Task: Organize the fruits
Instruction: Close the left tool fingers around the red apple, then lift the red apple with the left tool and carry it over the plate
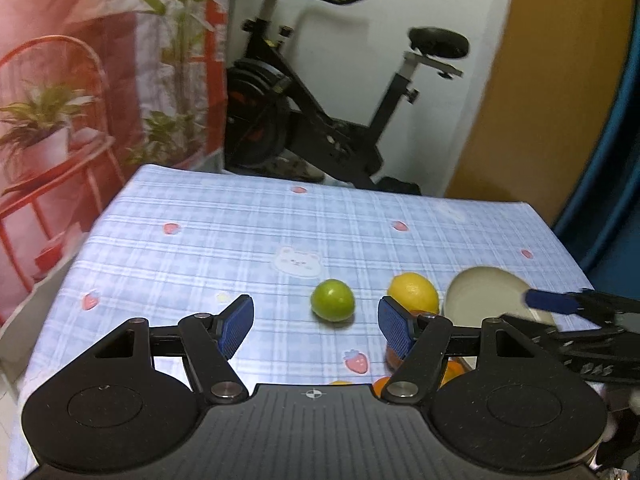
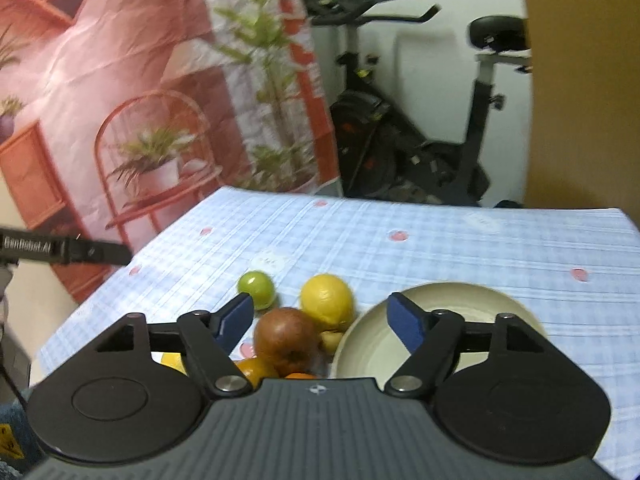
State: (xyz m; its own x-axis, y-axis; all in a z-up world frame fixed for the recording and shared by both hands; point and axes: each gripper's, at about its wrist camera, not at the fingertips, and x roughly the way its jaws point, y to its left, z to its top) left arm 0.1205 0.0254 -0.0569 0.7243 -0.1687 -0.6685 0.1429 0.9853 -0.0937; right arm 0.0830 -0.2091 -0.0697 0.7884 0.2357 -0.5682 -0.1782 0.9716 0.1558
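Both tongs stand apart and empty. The left tongs (image 1: pixel 316 320) frame the lime (image 1: pixel 332 300) at centre; the right tongs (image 2: pixel 320 318) hang over the apple (image 2: pixel 286 338), lower centre, with the lemon (image 2: pixel 327 300) just behind and the empty plate (image 2: pixel 360 344) at lower right. No fruit is plated yet, so this looks like the approach to a first pick: lower, close on one fruit, carry it to the plate. The bar at the left edge of the right view reads "GenRobot.AI" (image 2: pixel 28 245). The tabletop (image 1: pixel 240 240) wears a checked cloth.
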